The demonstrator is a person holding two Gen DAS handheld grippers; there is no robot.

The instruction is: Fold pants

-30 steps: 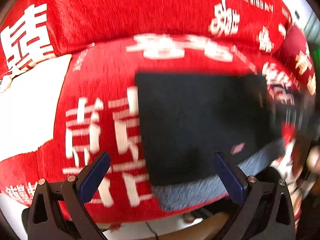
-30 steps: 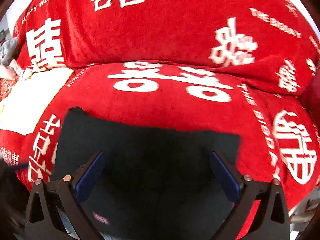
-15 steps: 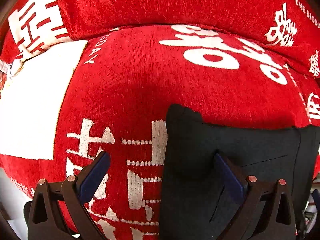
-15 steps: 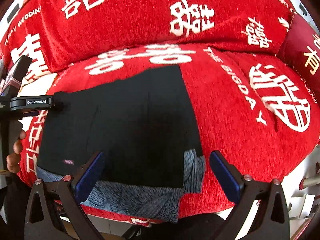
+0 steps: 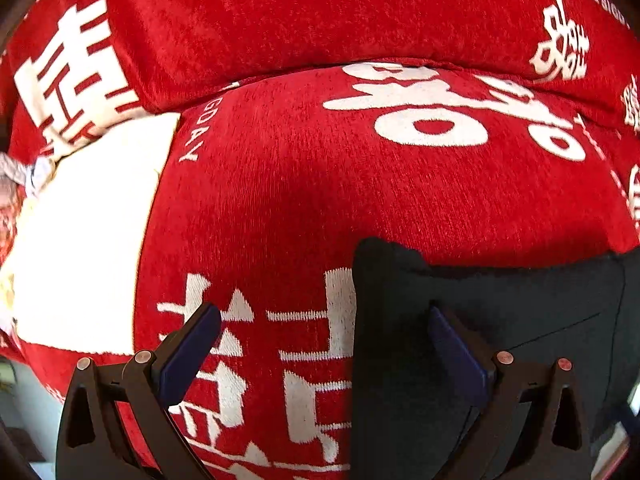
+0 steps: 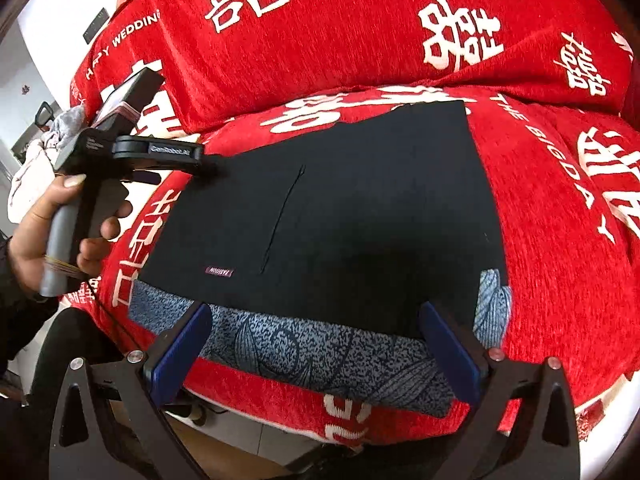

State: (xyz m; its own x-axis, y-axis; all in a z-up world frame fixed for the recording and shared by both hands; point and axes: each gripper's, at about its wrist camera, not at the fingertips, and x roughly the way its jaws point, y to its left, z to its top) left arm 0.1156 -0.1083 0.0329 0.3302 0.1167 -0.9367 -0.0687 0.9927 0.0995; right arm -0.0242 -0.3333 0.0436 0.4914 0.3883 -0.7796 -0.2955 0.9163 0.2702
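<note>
Left wrist view: the left hand-held gripper (image 5: 320, 354) stands open, jaws wide apart, nothing between them. Its left finger hangs over the red sofa cover (image 5: 280, 200); its right finger sits over the near-left corner region of the pants (image 5: 500, 304). Whether that finger touches the cloth cannot be told. A white patch (image 5: 88, 240) on the cover lies well to the left of the gripper.

Right wrist view: a hand (image 6: 36, 232) at far left grips the handle of the left hand-held gripper (image 6: 208, 168), whose tip meets the far-left corner of the pants (image 6: 340, 208). The pants lie folded flat as a dark rectangle on the sofa seat, ahead of the right hand-held gripper (image 6: 316, 332). A small label (image 6: 218, 272) shows on the dark cloth, ahead of the gripper's left finger. A blue-grey patterned layer (image 6: 320, 356) protrudes from under the near edge, between the two fingers. The right hand-held gripper is open, jaws spread, holding nothing, poised above that near edge. The sofa back (image 6: 360, 28) rises beyond the pants.
</note>
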